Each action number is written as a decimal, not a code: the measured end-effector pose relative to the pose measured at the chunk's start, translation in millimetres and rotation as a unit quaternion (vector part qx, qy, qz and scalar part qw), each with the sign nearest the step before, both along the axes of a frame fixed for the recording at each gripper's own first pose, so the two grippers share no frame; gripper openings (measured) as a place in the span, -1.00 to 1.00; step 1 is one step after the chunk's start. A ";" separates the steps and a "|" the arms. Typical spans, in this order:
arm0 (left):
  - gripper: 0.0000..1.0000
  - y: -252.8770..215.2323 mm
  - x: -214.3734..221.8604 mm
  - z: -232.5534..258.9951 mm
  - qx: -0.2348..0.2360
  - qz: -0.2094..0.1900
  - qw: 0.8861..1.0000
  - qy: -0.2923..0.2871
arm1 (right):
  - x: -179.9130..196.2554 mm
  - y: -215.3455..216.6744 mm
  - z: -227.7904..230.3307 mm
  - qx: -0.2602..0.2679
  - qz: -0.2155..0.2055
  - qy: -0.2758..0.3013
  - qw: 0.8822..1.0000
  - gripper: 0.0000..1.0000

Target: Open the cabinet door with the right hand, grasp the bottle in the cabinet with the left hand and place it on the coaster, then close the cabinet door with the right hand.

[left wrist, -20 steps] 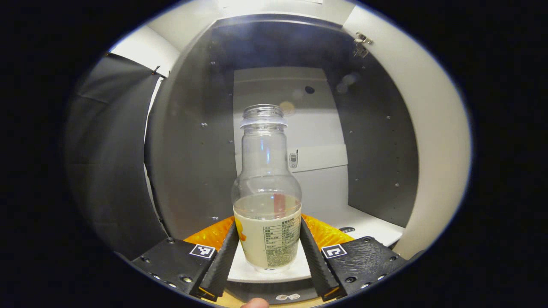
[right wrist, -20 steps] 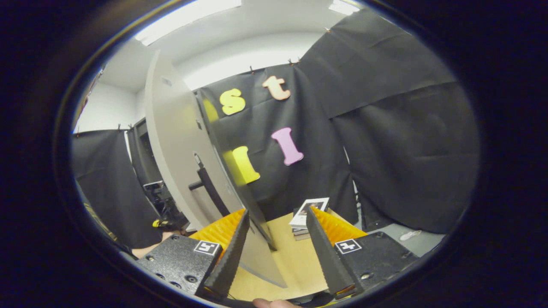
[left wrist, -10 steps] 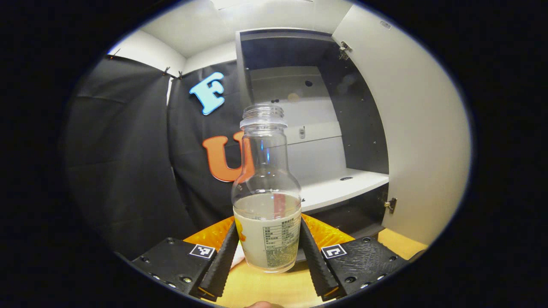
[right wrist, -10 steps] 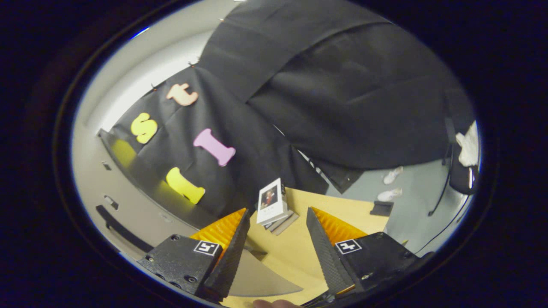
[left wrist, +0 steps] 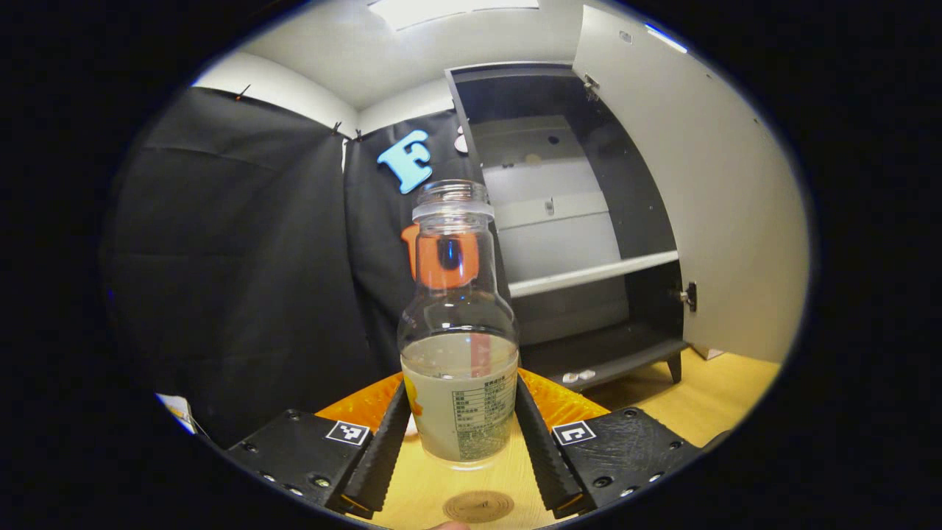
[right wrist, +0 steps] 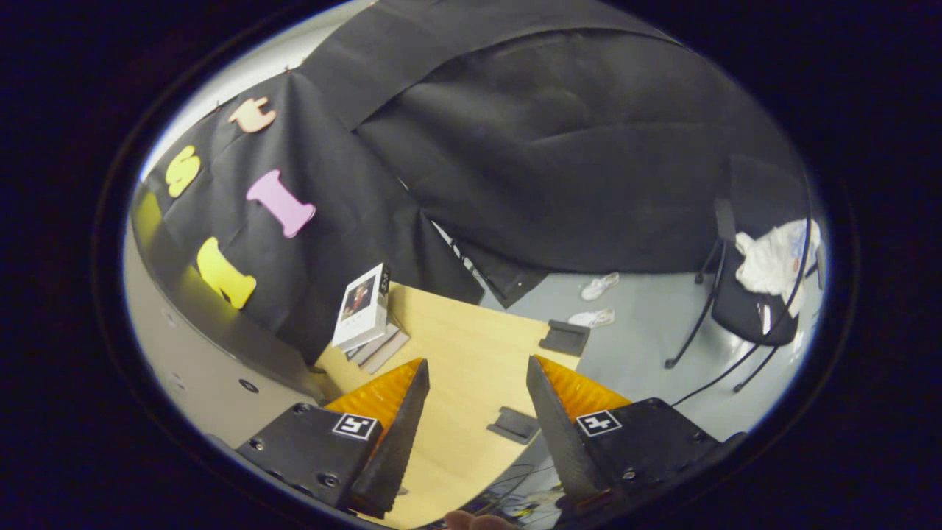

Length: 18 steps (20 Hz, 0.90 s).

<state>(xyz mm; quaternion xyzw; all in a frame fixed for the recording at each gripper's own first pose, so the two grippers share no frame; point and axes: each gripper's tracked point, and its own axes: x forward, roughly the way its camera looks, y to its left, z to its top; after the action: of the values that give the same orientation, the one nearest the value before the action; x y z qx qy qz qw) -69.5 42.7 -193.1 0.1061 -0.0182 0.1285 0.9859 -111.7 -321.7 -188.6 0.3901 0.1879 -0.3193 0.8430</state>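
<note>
While clamped in left claw (left wrist: 458,434), bottle (left wrist: 458,353), label illegible.

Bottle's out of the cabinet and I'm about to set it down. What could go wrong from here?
1. The bottle has no cap and holds liquid; tilting it on the way down could spill it.
2. The coaster lies low, near the left gripper, partly hidden by the bottle, so it may land off-centre.
3. The cabinet door stands wide open, and the right gripper, open, points away from it; closing needs a full turn back.
</note>
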 end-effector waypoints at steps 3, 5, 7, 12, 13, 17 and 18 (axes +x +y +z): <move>0.50 3.5 -4.7 -55.5 -0.004 0.023 1.000 -0.004 | -5.5 -11.6 -14.0 -0.019 0.024 0.043 0.999 0.68; 0.50 6.6 6.1 -84.6 -0.020 0.029 0.999 0.000 | 7.7 3.8 -9.7 0.021 0.050 0.046 0.997 0.68; 0.51 14.1 8.4 -102.1 -0.039 0.045 0.998 -0.003 | 33.1 4.7 10.7 -0.016 0.084 0.033 0.996 0.68; 0.50 22.8 9.9 -112.4 -0.041 0.081 0.996 -0.011 | 63.5 68.1 16.2 -0.097 0.239 0.047 0.965 0.59; 0.50 25.5 10.7 -112.6 -0.040 0.086 0.995 -0.008 | 63.9 90.2 18.3 -0.049 0.250 0.037 0.966 0.68; 0.51 38.7 15.3 -131.4 -0.056 0.106 0.992 0.047 | 68.1 76.6 19.6 -0.036 0.244 0.031 0.969 0.68; 0.51 41.2 14.3 -134.0 -0.058 0.111 0.990 0.058 | 70.5 76.1 17.5 -0.050 0.247 0.034 0.967 0.68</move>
<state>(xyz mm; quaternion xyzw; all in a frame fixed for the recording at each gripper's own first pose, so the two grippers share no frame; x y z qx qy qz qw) -55.2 84.0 -327.1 0.0573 0.0581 0.2316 0.9694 -41.1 -245.6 -171.1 0.2781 0.2908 -0.1229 0.9072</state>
